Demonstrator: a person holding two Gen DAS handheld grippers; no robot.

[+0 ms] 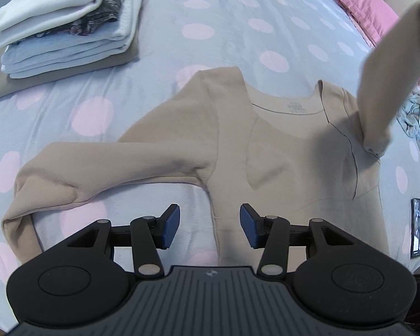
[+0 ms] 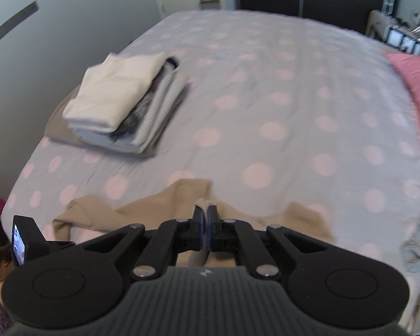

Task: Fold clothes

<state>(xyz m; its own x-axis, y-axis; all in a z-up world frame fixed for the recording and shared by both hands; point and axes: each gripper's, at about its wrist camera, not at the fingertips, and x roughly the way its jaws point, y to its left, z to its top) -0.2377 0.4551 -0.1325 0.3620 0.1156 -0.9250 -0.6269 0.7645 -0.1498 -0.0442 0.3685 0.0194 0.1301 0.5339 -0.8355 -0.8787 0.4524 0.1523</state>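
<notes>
Closed on a raised sleeve of the beige long-sleeved ribbed top (image 1: 280, 151), right hand-held gripper (image 2: 205, 218); left hand-held gripper (image 1: 209, 225) open above its hem.

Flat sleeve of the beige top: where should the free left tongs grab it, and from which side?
Grip the cuff end of the flat sleeve, coming down from above. That end is bunched and doubled over on the bedsheet, so there is a raised fold to pinch; the rest lies flat. The left tongs are open and empty, pointing down beside it. The right tongs are shut on the other sleeve, lifted.
</notes>
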